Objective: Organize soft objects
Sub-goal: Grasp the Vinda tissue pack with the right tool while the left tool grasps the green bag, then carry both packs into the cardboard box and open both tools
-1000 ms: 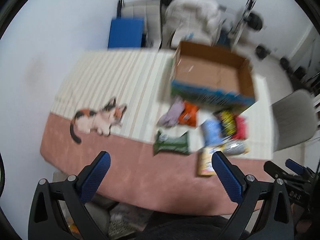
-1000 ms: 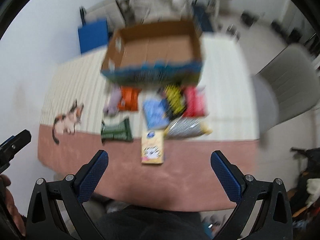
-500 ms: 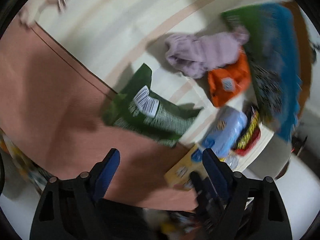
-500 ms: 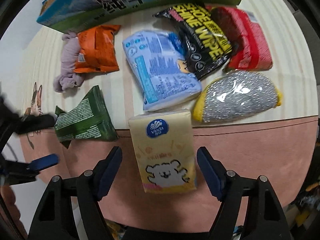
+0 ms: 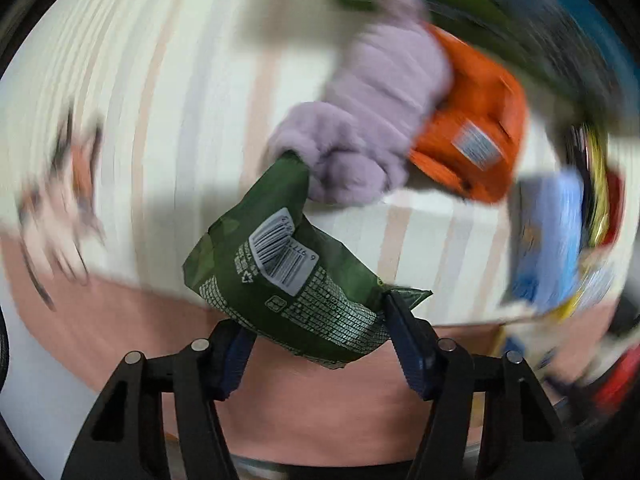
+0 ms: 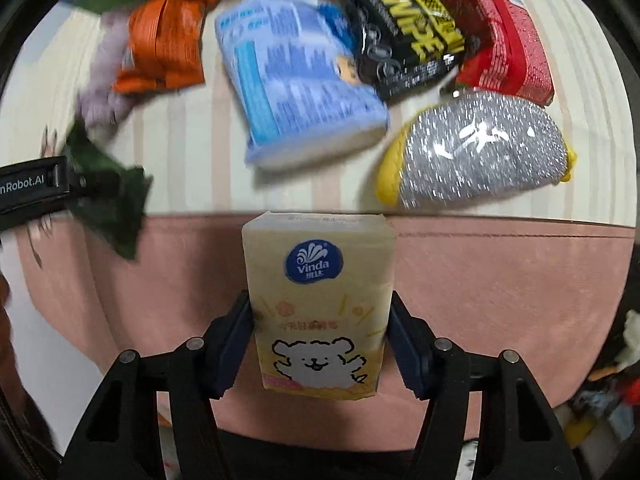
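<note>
My left gripper [image 5: 320,344] is shut on a green packet [image 5: 288,268] with a white barcode label and holds it tilted above the table. The packet also shows in the right wrist view [image 6: 108,196] at the left edge. My right gripper [image 6: 320,340] is shut on a yellow Vinda tissue pack [image 6: 320,304] with a white bear on it, over the pink front band of the tablecloth [image 6: 500,280]. Beyond lie a lilac fluffy cloth [image 5: 368,120], an orange packet [image 5: 476,128], a blue tissue pack [image 6: 296,84], a black-yellow wipe pack [image 6: 400,20], a red pack [image 6: 508,36] and a silver-yellow scrubber [image 6: 480,148].
The striped cream tablecloth [image 5: 168,100] covers the table. The green and blue side of the cardboard box [image 5: 460,0] stands behind the packets. Clutter lies on the floor at the right [image 6: 608,392].
Both grippers have dropped from high above the table to its front edge. The left one closed on the green packet and lifted it. The right one closed on the yellow tissue pack.
</note>
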Available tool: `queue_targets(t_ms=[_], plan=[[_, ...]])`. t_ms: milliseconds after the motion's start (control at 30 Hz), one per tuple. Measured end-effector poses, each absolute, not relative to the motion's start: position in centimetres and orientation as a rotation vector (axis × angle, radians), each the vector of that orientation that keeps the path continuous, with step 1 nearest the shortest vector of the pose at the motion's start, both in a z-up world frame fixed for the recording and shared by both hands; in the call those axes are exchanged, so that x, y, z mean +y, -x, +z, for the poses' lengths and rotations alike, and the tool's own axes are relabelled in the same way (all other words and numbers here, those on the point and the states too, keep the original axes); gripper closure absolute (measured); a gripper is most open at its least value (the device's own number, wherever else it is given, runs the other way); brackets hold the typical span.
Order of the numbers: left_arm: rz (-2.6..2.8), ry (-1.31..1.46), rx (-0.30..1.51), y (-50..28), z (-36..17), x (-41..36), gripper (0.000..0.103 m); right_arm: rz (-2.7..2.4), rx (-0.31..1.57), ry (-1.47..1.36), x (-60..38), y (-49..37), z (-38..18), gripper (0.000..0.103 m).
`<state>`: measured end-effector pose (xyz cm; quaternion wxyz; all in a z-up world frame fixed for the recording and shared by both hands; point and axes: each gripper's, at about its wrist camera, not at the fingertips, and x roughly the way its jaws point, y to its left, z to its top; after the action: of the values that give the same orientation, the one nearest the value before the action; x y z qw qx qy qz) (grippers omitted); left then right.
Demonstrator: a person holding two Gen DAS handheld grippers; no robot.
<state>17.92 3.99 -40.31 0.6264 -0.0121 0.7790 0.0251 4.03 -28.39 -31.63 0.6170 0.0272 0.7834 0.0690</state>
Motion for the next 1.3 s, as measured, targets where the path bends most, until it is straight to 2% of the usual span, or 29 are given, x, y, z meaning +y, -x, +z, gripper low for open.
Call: queue_targets(t_ms=[100, 167, 300, 367, 400, 433, 500, 600, 667, 767, 800, 867, 900, 933, 1000, 1167, 1300], plan=[[0.036, 0.004, 1.803, -18.4, -40.8, 2.3, 0.037, 0.155, 1.794, -0.081, -28.7, -3.0, -32.0, 0.036], [0.066, 0.126, 1.827, -18.8, -41.5, 3.0, 0.033, 0.148, 1.806, -0.107, -28.6, -3.0, -32.3, 0.035], [0.147, 0.467, 1.809, -17.7, -42.4, 4.8, 0.032, 0.13, 1.829, -0.14, -28.2, -2.6, -32.7, 0.035], [0.171, 0.54, 1.771, -16.9, -42.1, 5.1, 0.033, 0.127, 1.827, -0.126, -27.9, -2.6, -32.7, 0.036], [0.178, 0.538, 1.758, -16.6, -41.9, 4.9, 0.043, 0.128, 1.825, -0.12, -27.5, -2.7, -32.6, 0.037], [0.18, 0.507, 1.747, -16.2, -41.7, 4.8, 0.059, 0.131, 1.825, -0.109, -27.2, -2.4, -32.7, 0.037], [0.112, 0.365, 1.747, -15.1, -41.0, 3.1, 0.062, 0.132, 1.837, -0.064, -26.7, -1.8, -32.7, 0.038], [0.049, 0.068, 1.753, -13.0, -40.5, 0.7, 0.063, 0.148, 1.837, 0.011, -25.9, 0.1, -31.9, 0.038], [0.036, -0.013, 1.758, -11.7, -40.5, -0.5, 0.062, 0.156, 1.834, 0.025, -25.7, 1.0, -31.9, 0.037], [0.066, 0.08, 1.794, -10.7, -41.7, -1.1, 0.06, 0.15, 1.84, -0.041, -25.6, 1.7, -32.7, 0.036], [0.091, 0.145, 1.781, -11.1, -41.4, -0.6, 0.057, 0.142, 1.841, -0.057, -25.5, 2.0, -32.9, 0.036], [0.134, 0.215, 1.738, -10.1, -42.2, -0.7, 0.057, 0.132, 1.828, -0.069, -25.3, 2.6, -33.1, 0.037], [0.141, 0.237, 1.716, -9.7, -42.2, -1.0, 0.061, 0.124, 1.821, -0.078, -25.2, 3.0, -33.2, 0.037], [0.143, 0.24, 1.694, -9.1, -42.0, -1.6, 0.069, 0.119, 1.815, -0.085, -25.3, 3.3, -33.1, 0.037], [0.125, 0.208, 1.667, -7.8, -41.8, -2.2, 0.072, 0.112, 1.806, -0.081, -25.3, 4.0, -33.1, 0.038], [0.058, 0.143, 1.637, -3.3, -41.1, -6.3, 0.074, 0.128, 1.776, -0.119, -26.4, 4.7, -31.4, 0.038], [-0.038, 0.111, 1.568, 0.2, -36.0, -10.3, 0.074, 0.187, 1.698, -0.203, -27.3, 4.9, -26.8, 0.038]])
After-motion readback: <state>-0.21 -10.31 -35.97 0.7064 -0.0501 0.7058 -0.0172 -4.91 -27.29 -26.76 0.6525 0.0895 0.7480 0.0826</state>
